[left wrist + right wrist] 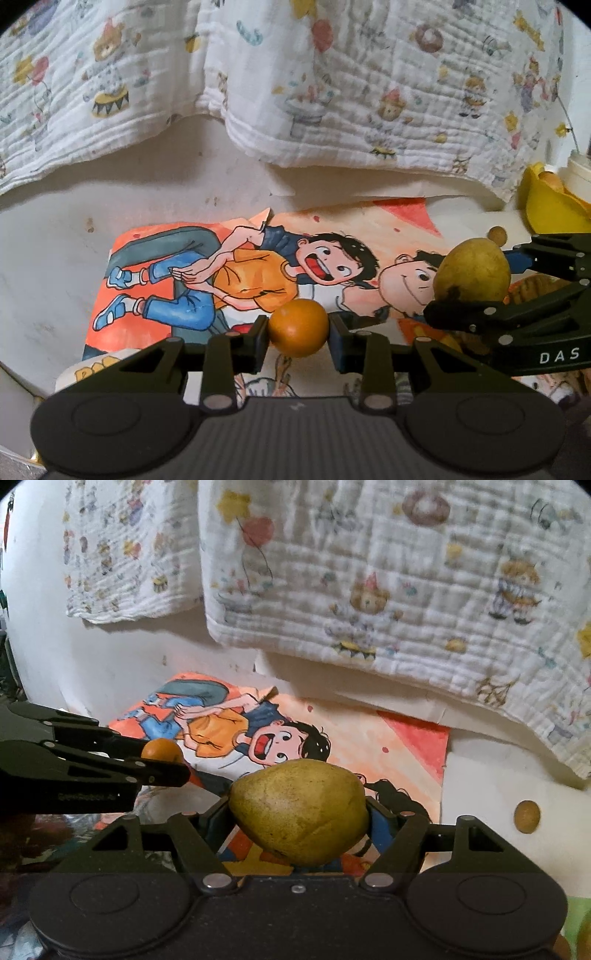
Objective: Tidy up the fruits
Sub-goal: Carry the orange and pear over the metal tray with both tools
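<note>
On the white table (48, 258), in the left wrist view, we see our left gripper (298, 334) pinching a small round orange fruit (297, 327) between its two blue pads, one pad pressed on each side. The fruit hangs over a cartoon poster (192, 280) of children in orange and blue clothes. Part of a word in yellow letters shows at the poster's lower left edge, but we cannot read it. To the right, our right gripper (476, 291) clasps a yellow-green pear (472, 271), and white letters on its black arm read "DAS". Just behind the pear lies a small brown ball (496, 235). Something yellow (546, 206) sits near the right edge, with a white container (580, 170) beside it. A quilted cloth (295, 74) printed with bears, balloons and stars hangs at the back.

In the right wrist view, we see the right gripper (298, 812) closed on the pear (299, 810), which lies crosswise and fills the gap between the fingers. To the left, the left gripper (162, 757) holds the orange fruit (160, 749) at its tip; faint writing on its arm is too dim to read. The brown ball (527, 816) rests on the table (517, 849) to the right, beside the poster (369, 731). The printed cloth (369, 572) fills the top.
</note>
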`<state>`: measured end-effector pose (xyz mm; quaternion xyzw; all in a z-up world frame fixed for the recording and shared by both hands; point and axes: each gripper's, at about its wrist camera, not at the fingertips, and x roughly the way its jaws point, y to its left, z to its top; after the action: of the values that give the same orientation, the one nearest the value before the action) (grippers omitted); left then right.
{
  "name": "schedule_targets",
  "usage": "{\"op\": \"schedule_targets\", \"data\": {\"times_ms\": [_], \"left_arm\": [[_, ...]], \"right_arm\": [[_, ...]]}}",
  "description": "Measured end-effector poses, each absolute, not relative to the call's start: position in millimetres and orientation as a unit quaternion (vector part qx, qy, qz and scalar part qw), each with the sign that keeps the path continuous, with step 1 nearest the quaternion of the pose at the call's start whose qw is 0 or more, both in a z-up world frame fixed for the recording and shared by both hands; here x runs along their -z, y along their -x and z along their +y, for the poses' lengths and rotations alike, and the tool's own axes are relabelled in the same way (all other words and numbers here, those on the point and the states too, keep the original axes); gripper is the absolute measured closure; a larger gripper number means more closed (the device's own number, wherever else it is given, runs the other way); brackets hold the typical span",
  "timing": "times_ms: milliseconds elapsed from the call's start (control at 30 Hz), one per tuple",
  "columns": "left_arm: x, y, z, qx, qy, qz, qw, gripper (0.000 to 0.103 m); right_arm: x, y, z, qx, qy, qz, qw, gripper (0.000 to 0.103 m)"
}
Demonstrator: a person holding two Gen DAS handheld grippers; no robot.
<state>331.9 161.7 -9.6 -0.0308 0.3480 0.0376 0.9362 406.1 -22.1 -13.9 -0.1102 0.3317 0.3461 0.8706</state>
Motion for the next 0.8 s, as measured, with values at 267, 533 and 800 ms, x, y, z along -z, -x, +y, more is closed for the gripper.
{"op": "schedule_targets", "data": {"times_ms": [267, 533, 800], "left_arm": [[-12, -306, 144, -0.026, 0.029, 0.337, 0.941, 0.066], [-24, -271, 122, 0.0, 0.043, 0.338, 0.94, 0.066], [-26, -233, 98, 0.033, 0.042, 0.346, 0.937, 0.066]], "right_arm": [[-12, -372, -46, -0.353, 0.102, 0.321, 0.873, 0.029], [-25, -324, -74, -0.36, 0.1, 0.321, 0.87, 0.029], [-24, -276, -98, -0.365, 0.098, 0.337, 0.862, 0.029]]}}
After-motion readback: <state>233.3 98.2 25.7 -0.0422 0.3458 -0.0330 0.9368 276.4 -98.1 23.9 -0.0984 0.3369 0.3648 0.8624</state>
